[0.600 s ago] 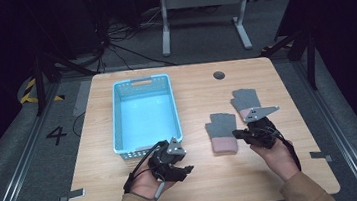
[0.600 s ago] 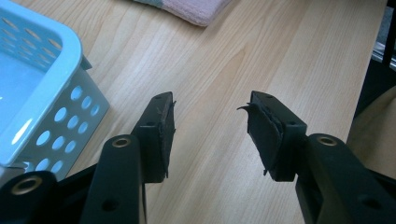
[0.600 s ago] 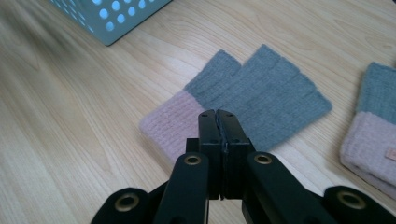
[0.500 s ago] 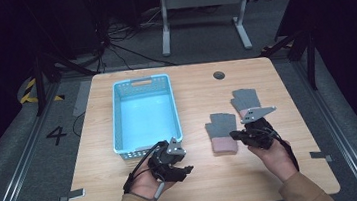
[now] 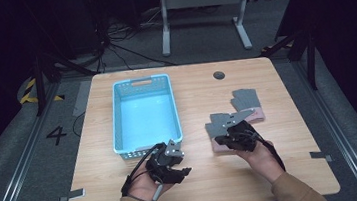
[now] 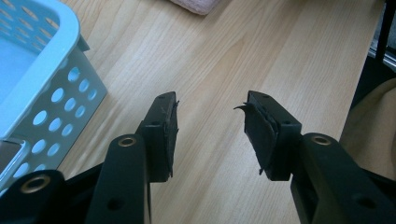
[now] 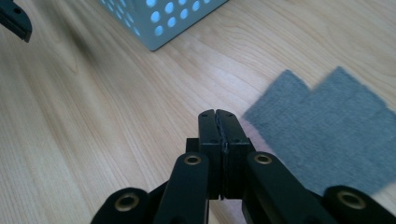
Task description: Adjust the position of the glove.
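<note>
We hold the left gripper [image 6: 210,128] with its jaws standing apart over bare table [image 6: 224,60], nothing between them; the blue basket [image 6: 42,79] stands just to their left. Our right gripper [image 7: 218,122] has its jaws pressed together on nothing, and the nearer grey glove [image 7: 327,135] lies just right of their tips. Farther off we see the second glove [image 5: 247,104].

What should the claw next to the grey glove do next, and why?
Probably open. The right claw is shut with nothing between its jaws, and its tips sit at the edge of the nearer grey glove, which lies flat on the table. It likely has to spread before pinching the glove.
</note>
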The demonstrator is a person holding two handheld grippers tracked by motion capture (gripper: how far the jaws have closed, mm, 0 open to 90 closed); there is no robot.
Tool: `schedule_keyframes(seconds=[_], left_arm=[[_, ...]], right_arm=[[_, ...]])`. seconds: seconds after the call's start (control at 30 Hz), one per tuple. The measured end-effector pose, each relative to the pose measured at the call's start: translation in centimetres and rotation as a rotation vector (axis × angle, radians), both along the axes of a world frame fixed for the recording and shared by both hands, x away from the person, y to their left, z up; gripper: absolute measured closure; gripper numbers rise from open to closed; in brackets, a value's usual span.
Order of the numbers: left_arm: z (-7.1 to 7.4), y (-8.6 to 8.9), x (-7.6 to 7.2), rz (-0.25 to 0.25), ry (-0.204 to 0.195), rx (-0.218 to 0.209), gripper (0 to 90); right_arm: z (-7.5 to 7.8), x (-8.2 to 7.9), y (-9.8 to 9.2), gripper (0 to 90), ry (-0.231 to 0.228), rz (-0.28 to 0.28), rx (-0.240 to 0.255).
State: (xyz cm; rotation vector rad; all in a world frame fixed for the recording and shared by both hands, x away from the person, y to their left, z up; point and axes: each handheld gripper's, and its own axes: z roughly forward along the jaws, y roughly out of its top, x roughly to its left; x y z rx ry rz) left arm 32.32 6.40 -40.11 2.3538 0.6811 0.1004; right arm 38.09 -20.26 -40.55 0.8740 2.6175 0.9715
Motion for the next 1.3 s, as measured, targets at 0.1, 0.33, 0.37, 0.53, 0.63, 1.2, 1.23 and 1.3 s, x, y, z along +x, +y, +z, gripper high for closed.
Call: schedule_keyframes(seconds=[0.1,0.33,0.37,0.53,0.63,1.2,1.23,1.3], left_arm=[[0.0,0.1,0.0,-0.001,0.005,0.004,54.6],[-0.2,0.1,0.0,0.002,0.004,0.008,54.5],[-0.2,0.1,0.0,0.002,0.004,0.008,54.4],[-0.3,0.1,0.1,0.009,0.007,0.003,53.9],[-0.3,0.0,0.2,0.002,0.011,0.010,53.6],[-0.2,-0.9,0.8,-0.031,0.012,0.006,53.4],[-0.2,-1.0,0.8,-0.035,0.010,0.007,53.4],[-0.2,-1.2,0.9,-0.040,0.013,0.005,53.4]], right_arm=[[-0.3,0.0,0.5,90.0,0.010,0.008,-0.006],[-1.5,0.4,2.2,90.0,0.021,0.040,-0.032],[-1.5,0.4,2.2,90.0,0.021,0.040,-0.032],[-1.7,0.7,1.7,90.0,0.025,0.020,-0.032],[-1.9,0.8,1.6,90.0,0.035,0.016,-0.043],[-2.7,0.5,-0.1,90.0,0.077,-0.021,-0.075],[-2.7,0.5,-0.3,90.0,0.076,-0.017,-0.076],[-2.8,0.4,-0.5,90.0,0.078,-0.021,-0.073]])
